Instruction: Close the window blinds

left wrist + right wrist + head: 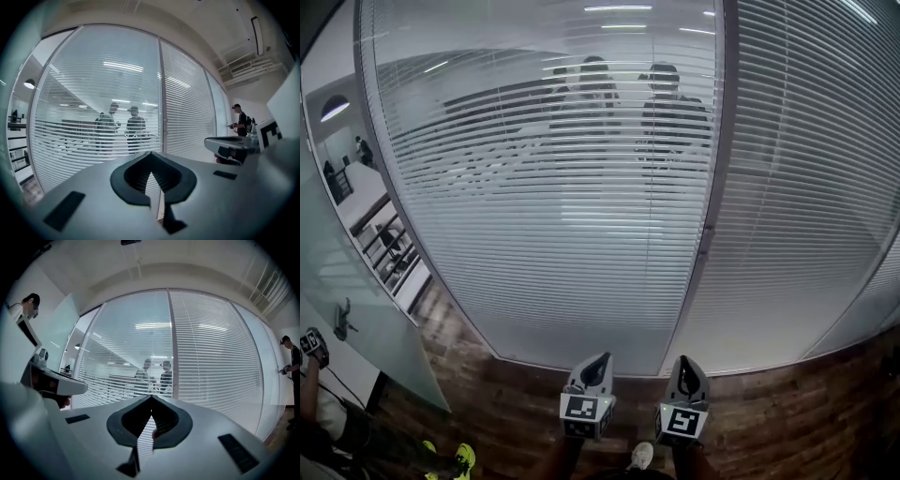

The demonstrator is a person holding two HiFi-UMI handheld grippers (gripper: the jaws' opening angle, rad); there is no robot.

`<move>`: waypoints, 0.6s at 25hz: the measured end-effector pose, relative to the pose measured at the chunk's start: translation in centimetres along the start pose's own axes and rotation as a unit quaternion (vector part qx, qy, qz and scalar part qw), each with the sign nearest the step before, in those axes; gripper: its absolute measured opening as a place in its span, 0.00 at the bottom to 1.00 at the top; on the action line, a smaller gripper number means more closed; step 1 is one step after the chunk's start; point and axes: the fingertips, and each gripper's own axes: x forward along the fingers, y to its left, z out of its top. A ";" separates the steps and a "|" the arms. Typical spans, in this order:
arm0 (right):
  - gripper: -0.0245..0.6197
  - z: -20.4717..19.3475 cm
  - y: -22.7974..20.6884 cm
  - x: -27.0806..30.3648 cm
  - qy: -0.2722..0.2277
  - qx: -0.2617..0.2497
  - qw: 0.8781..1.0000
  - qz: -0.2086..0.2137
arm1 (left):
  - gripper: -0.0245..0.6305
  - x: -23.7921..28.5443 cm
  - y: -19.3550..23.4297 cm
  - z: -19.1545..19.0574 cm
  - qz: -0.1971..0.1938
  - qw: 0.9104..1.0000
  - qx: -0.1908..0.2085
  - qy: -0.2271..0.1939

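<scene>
A curved glass wall carries white slatted blinds. On the left pane (pixel 553 216) the slats stand open and I see through them; on the right pane (pixel 806 206) they look shut and opaque. A grey post (pixel 712 187) divides the panes and bears a small fitting (pixel 705 230). My left gripper (pixel 598 362) and right gripper (pixel 686 366) are side by side low in the head view, pointing at the wall over the floor, well short of it. In the gripper views the jaws of the left (pixel 151 154) and the right (pixel 151 397) meet at the tips with nothing between them.
Two people (pixel 628 98) stand behind the left pane. A frosted glass panel (pixel 356 309) juts out at the left, with a person's arm (pixel 311 375) beside it. Dark wood floor (pixel 516 394) runs to the wall's foot. Another person (pixel 240 123) stands off to the right.
</scene>
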 end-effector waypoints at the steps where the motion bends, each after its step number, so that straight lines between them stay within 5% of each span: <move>1: 0.04 0.1 -0.4 0.7 0.000 0.001 1.000 0.002 | 0.04 0.7 0.0 0.1 0.002 1.000 -0.001 0.001; 15: 0.04 -1.1 -3.1 7.8 -0.002 0.003 0.999 0.034 | 0.04 8.1 0.1 1.1 0.022 1.000 0.004 0.000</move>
